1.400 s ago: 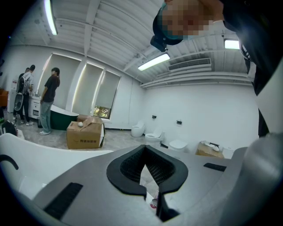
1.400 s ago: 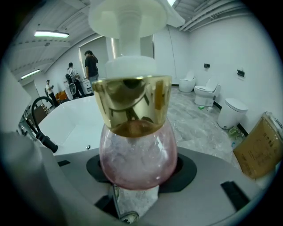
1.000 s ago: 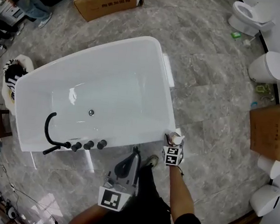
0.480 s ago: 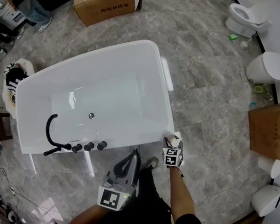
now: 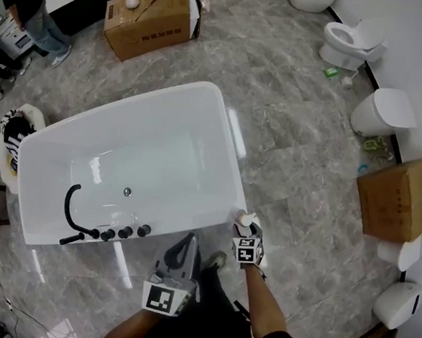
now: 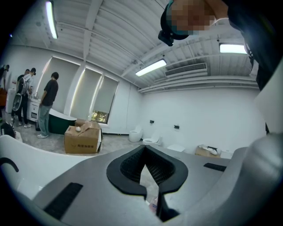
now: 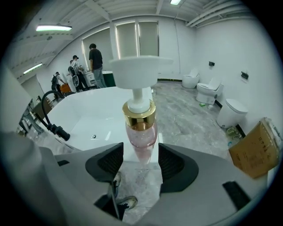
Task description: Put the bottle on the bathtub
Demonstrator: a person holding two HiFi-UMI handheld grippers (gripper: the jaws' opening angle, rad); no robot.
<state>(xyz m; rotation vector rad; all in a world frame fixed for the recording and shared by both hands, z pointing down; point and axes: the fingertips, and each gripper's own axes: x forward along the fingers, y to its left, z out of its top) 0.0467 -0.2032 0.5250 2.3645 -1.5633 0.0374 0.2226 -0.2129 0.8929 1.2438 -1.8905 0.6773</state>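
A pink pump bottle with a gold collar and white pump head stands upright on the near right corner of the white bathtub. My right gripper is open around its lower body, with a thin gap showing on each side. From the head view the bottle sits at the corner of the tub, and the right gripper is just behind it. My left gripper is shut and holds nothing; it hangs low near the tub's front.
A black faucet and knobs sit on the tub's near rim. Cardboard boxes and toilets stand on the grey tiled floor. A person stands at the far left.
The head view has shifted, so the tub sits lower in the frame. My right gripper and the bottle stay at the tub's near right corner. The left gripper stays low and shut.
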